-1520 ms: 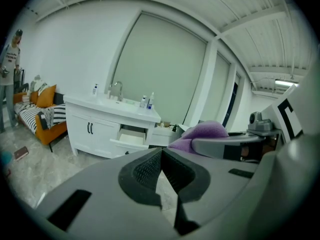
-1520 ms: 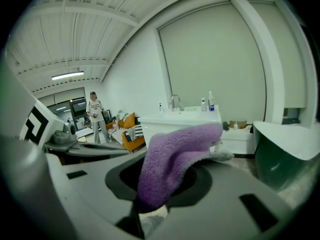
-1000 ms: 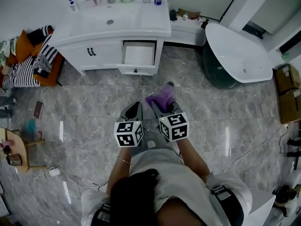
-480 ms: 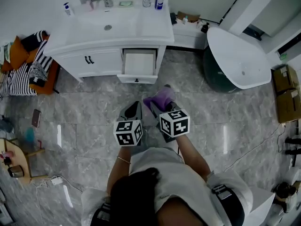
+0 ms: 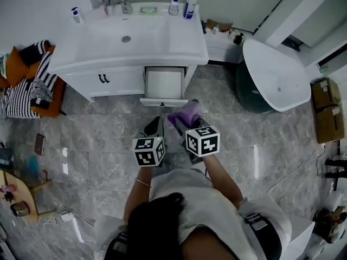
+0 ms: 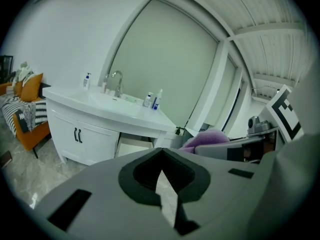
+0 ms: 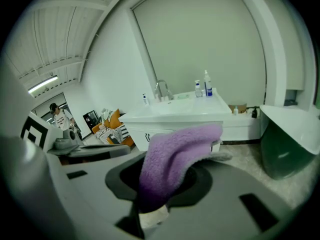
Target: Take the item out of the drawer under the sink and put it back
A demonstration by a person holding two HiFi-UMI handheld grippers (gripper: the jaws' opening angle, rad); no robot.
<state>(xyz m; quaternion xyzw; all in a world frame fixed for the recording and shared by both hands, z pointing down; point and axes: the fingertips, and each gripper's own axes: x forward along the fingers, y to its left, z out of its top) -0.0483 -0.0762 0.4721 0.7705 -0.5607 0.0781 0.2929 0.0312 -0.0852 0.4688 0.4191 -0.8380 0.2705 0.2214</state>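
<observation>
Right tongs (image 5: 183,122) with towel (image 5: 187,111) nearer drawer (image 5: 164,83)

The grey left gripper (image 6: 162,171), jaws together and empty, is facing the open drawer (image 6: 132,145) of a white sink cabinet (image 6: 85,134); the right gripper (image 6: 216,150) is holding a fluffy purple cloth (image 6: 207,137)

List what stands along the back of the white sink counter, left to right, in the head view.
From the left: small white bottle with blue label → chrome faucet → pale green soap dish → short white pump bottle → taller white-and-blue pump bottle.
</observation>
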